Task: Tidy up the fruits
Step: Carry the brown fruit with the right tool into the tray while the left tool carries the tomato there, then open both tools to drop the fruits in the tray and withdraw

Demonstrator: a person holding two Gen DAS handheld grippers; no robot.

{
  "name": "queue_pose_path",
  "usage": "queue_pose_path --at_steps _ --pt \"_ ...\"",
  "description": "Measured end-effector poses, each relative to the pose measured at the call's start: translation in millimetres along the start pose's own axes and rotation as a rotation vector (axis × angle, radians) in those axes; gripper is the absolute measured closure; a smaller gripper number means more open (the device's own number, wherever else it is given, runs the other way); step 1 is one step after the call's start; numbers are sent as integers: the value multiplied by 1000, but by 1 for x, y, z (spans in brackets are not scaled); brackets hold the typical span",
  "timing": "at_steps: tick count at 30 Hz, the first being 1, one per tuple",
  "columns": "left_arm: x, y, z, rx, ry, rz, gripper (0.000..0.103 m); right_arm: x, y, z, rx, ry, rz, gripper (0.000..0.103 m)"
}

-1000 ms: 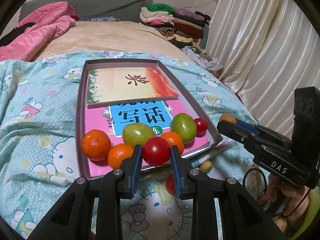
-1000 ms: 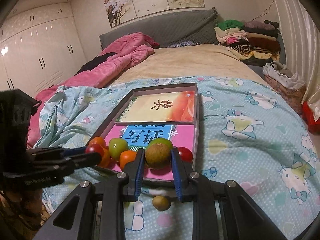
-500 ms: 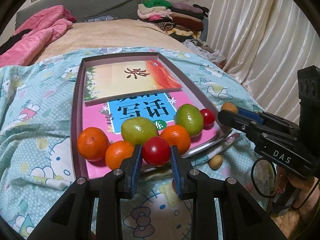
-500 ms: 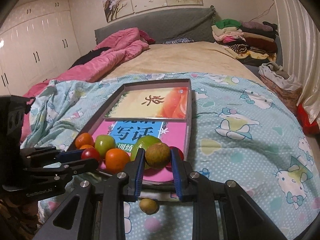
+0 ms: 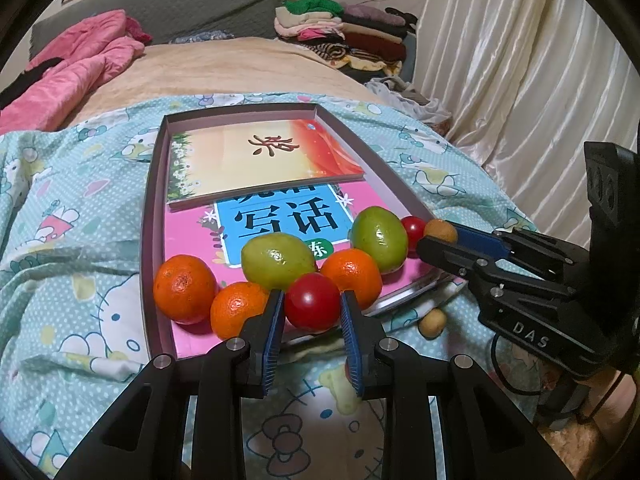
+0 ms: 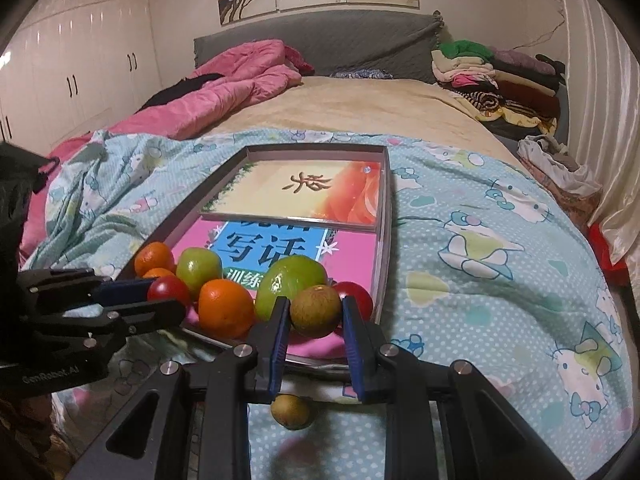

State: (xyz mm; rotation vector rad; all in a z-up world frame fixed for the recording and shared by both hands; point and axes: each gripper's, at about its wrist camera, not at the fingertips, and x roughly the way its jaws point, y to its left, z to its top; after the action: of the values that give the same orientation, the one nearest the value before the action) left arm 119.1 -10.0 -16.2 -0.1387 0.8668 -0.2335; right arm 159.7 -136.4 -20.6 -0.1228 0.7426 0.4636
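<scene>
A red tomato is pinched by the left gripper and a brown fruit by the right gripper, both held over the tray's near edge, presumably for setting beside the fruits gathered there; another brown fruit lies outside the tray.

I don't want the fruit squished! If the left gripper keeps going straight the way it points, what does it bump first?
Probably the green fruit just beyond the red tomato that the left gripper holds, perhaps the oranges beside it; depth is hard to judge.
</scene>
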Motion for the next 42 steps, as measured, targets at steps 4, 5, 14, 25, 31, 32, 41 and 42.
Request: queue_pose_path --at_steps 4,5,14,25,31,32,41,42 --pt "0 0 0 3 0 2 74 2 4 -1 -22 2 -15 77" --pt "0 0 0 3 0 1 74 2 4 -1 -23 4 -16 77" --pt "1 0 0 -1 3 0 74 2 5 -3 -24 13 -16 77" --pt "1 0 0 -5 5 2 74 -6 7 0 -26 -15 1 57" --pt "-2 -2 0 0 9 12 73 -12 5 1 -17 -30 -6 51" --pt "-3 -2 0 1 8 13 73 -12 5 1 -14 -33 -6 51" --pt "-10 -1 0 -8 -11 4 62 -16 0 1 10 -40 -14 45" --pt "-11 -1 0 -8 -13 4 61 -16 -1 0 10 -39 -12 45"
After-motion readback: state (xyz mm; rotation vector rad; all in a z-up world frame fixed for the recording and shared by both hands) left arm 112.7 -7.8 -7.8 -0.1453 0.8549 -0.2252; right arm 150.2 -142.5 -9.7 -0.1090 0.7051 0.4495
